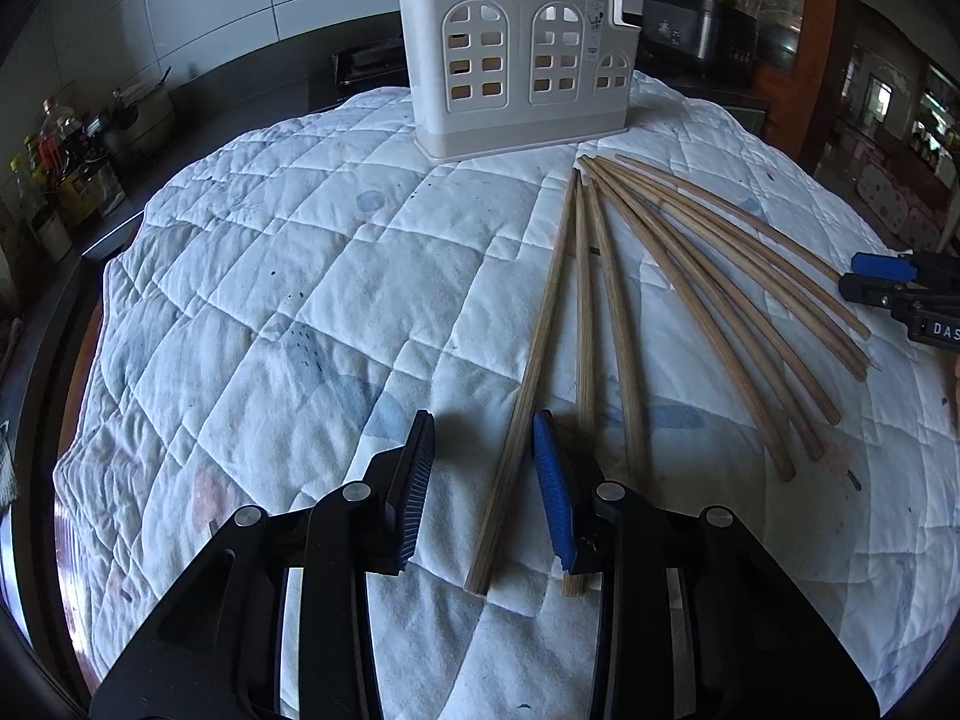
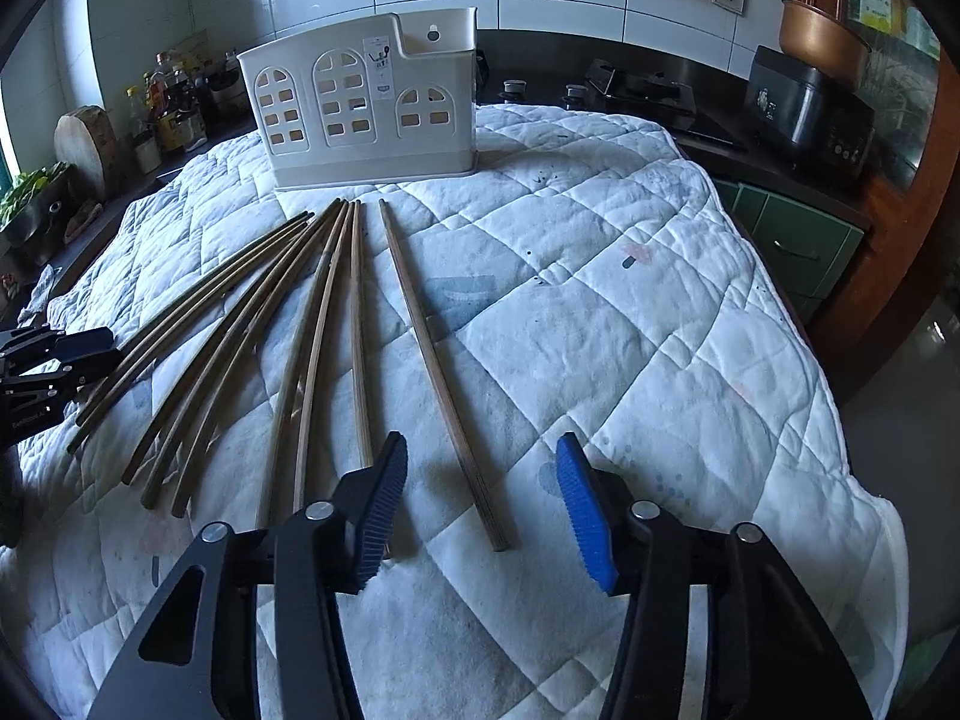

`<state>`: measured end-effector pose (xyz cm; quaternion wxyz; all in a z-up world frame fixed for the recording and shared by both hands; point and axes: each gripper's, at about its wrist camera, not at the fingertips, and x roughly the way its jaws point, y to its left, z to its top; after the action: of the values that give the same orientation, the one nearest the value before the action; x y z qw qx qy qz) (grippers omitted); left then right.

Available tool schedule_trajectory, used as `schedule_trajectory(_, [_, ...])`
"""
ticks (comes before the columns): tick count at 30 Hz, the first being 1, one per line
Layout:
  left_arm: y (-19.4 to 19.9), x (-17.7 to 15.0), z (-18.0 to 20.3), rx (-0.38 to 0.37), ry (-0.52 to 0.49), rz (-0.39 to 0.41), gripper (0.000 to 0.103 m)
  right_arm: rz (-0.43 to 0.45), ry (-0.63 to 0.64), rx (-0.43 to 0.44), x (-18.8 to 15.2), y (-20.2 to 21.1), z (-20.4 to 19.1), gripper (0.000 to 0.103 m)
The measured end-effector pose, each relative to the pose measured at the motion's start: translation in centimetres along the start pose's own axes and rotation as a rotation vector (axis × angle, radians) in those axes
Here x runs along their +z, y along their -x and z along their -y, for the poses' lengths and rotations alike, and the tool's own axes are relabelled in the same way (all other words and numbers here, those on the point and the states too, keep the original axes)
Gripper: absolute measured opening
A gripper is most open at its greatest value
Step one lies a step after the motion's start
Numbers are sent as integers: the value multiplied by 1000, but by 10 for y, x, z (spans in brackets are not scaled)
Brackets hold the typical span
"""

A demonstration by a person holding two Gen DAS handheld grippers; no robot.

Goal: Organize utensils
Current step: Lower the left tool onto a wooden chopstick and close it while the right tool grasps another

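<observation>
Chopsticks [image 2: 288, 324]: wooden, fanned flat on the quilt, centre-left of the right wrist view; one chopstick [image 2: 441, 372] lies apart to the right.
Holder [image 2: 360, 102]: white, upright, upper centre, just beyond the tips.
Quilt [image 2: 660, 300]: white, padded, covers the surface.
Left gripper [image 1: 483, 474]: jaws partly apart, one stick's end between them, pads not touching it.
Right gripper [image 2: 480, 504]: jaws apart astride the lone chopstick's near end, no contact seen.
Counter [image 2: 690, 96]: dark, upper frame, behind.
</observation>
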<state>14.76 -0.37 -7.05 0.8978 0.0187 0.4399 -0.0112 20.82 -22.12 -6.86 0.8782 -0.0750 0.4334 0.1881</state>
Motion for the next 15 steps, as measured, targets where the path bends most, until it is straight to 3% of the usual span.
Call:
schedule_trajectory(9, [1,-4,1,-24,33,4,33,-4,18,3,-3,-4,-4,22])
schedule_trajectory(12, [0,-3,1,-19,23,9,26,1,13,6,-3,-4,-3,14])
schedule_trajectory(15, [1,-3,3,-24,8,16,16,20,12,10,-3,2,-4,12])
